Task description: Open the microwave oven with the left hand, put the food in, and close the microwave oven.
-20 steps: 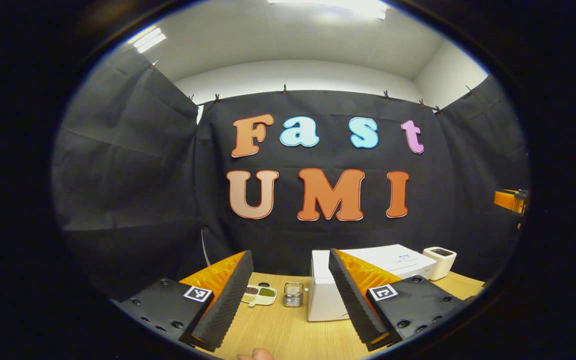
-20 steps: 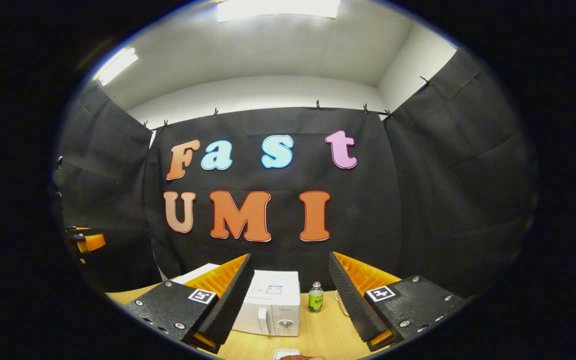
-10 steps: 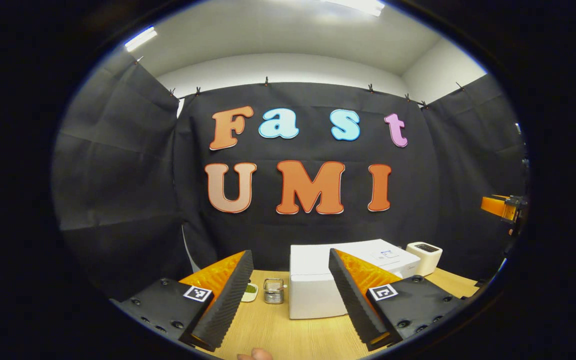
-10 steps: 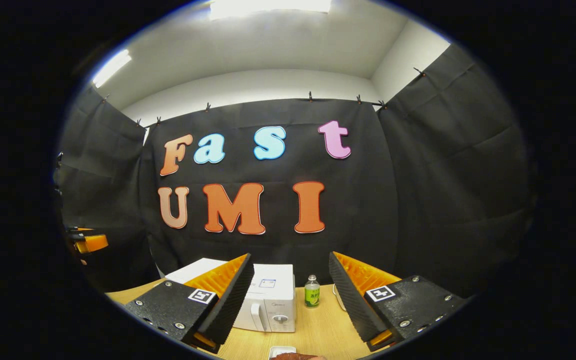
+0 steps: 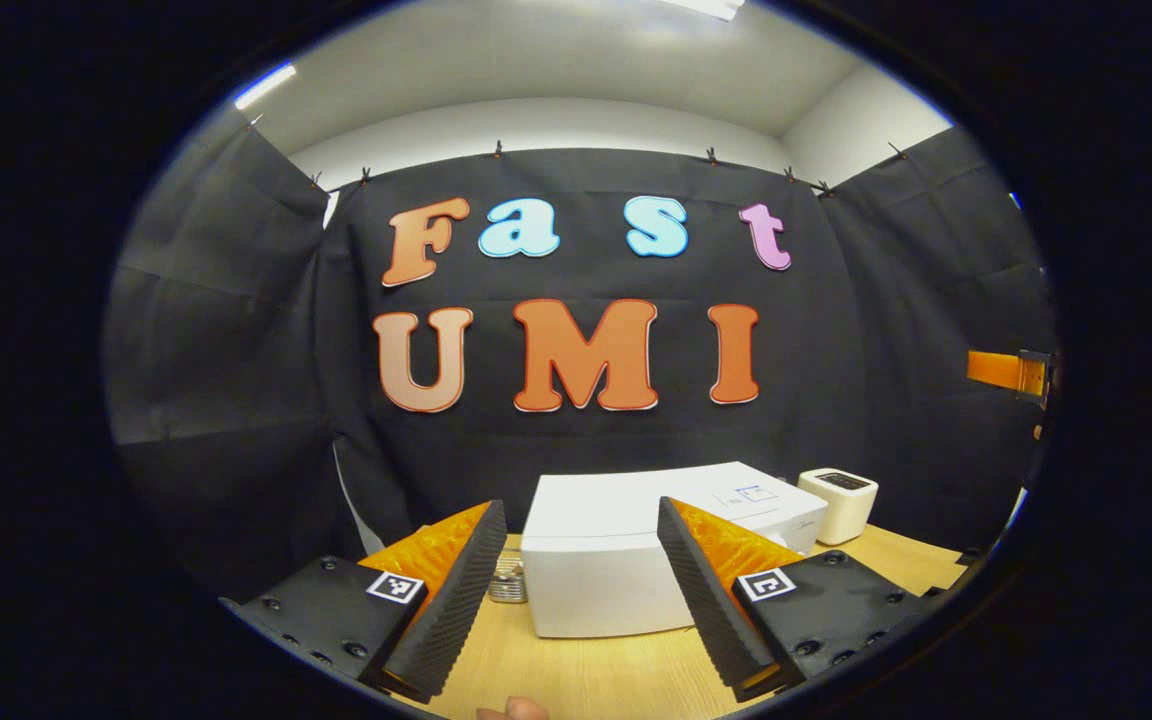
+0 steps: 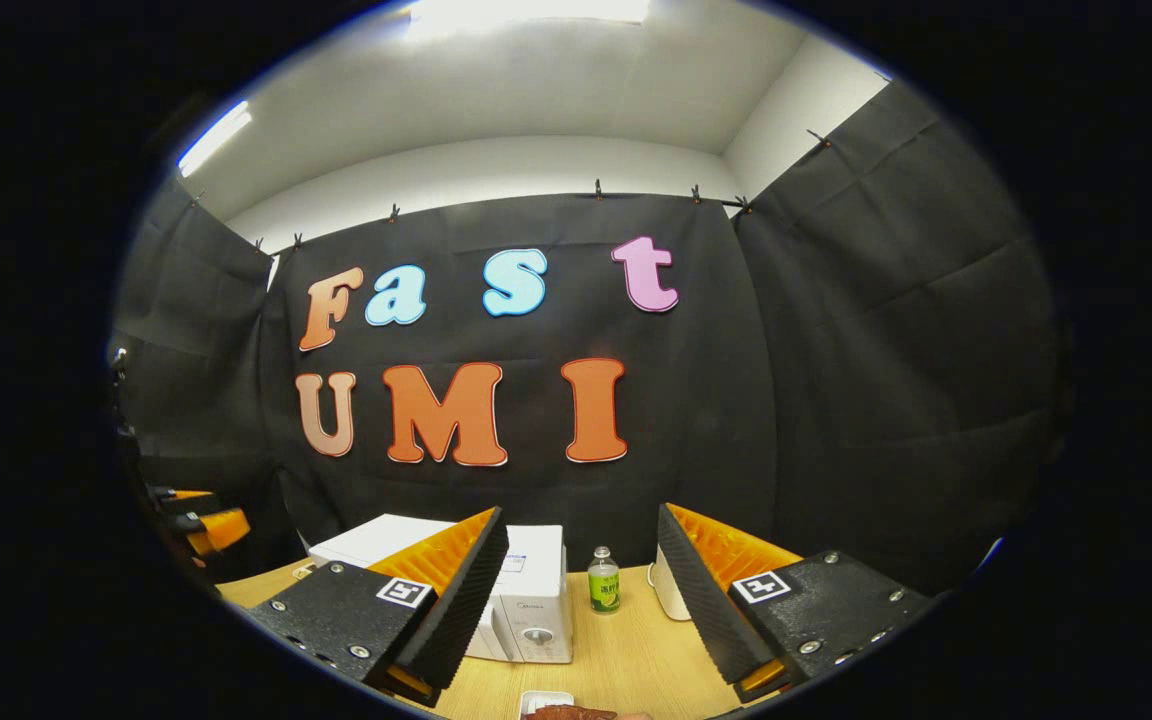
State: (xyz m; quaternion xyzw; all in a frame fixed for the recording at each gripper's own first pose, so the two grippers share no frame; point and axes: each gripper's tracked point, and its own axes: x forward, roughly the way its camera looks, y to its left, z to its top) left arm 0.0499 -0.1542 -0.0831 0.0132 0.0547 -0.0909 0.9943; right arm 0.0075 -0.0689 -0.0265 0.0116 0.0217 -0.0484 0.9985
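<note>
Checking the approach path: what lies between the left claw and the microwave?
In the left gripper view, only bare wooden table lies between the open left claw and the microwave.

Left hand-held gripper (image 5: 576,600): ribbed wedge fingers, screwed base plates, square black-white marker tags.

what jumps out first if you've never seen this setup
The white microwave oven stands shut on the wooden table, dead ahead of the open left gripper. In the right gripper view a small green bottle stands beside it, framed by the open right gripper.
</note>
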